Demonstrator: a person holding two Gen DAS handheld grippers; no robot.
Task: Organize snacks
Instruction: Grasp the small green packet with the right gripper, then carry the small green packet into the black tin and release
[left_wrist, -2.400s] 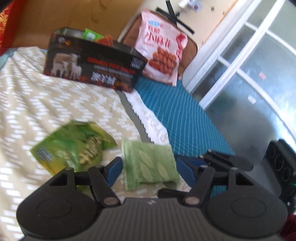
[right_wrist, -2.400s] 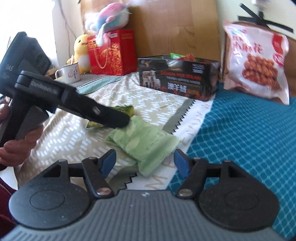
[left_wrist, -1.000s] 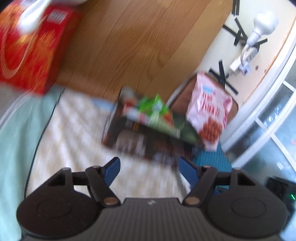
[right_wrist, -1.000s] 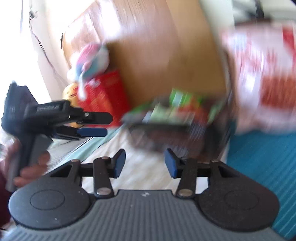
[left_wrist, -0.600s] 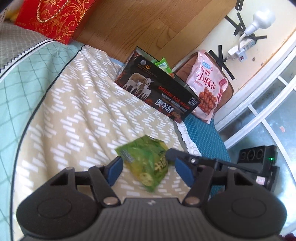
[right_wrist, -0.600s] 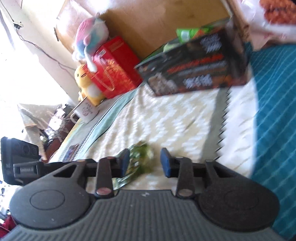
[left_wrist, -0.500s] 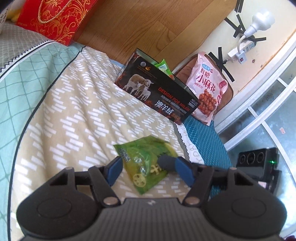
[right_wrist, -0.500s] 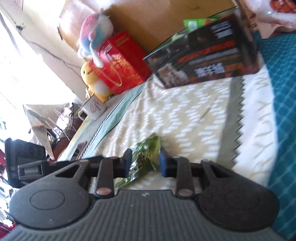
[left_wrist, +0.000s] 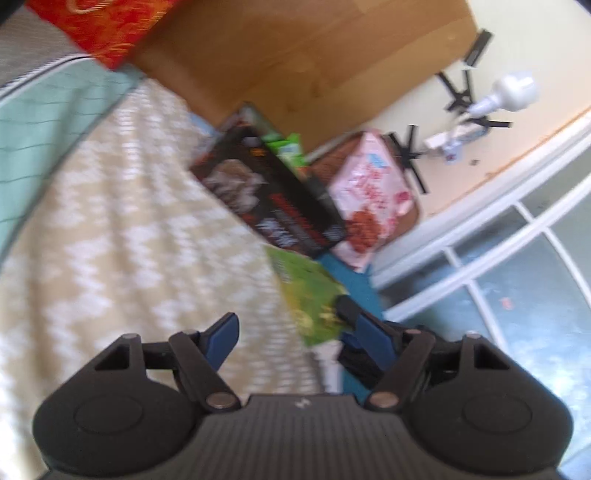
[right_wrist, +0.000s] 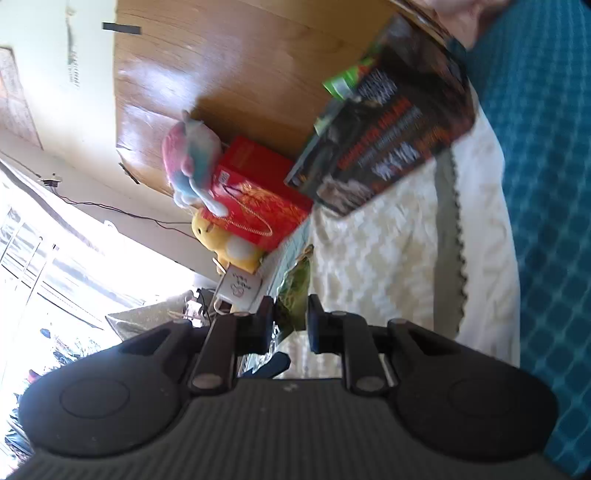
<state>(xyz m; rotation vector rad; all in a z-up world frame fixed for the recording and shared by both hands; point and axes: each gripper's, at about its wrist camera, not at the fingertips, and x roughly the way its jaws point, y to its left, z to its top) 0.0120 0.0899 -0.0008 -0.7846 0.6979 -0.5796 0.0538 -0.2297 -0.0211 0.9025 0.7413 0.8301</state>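
My right gripper (right_wrist: 290, 310) is shut on a green snack packet (right_wrist: 295, 284), which stands edge-on between its pads. In the left wrist view the same green packet (left_wrist: 308, 291) hangs above the bed, pinched at its lower corner by the right gripper's fingers (left_wrist: 345, 308). My left gripper (left_wrist: 295, 326) is to the packet's left, its jaws opening with nothing between them. The black snack box (left_wrist: 273, 199) sits at the head of the bed with green packets (left_wrist: 290, 146) sticking out of it. The view is blurred.
A large pink snack bag (left_wrist: 369, 195) leans behind the box. A red gift bag (right_wrist: 258, 199), plush toys (right_wrist: 192, 155) and a white mug (right_wrist: 242, 288) stand by the wooden headboard. The beige patterned blanket (left_wrist: 129, 240) meets a teal cover (right_wrist: 546, 184). Glass doors (left_wrist: 517, 258) are on the right.
The right gripper closed on the green packet, which lay on the blanket, and lifted it while rolling. The left gripper swung left, so the packet is now at its right finger.
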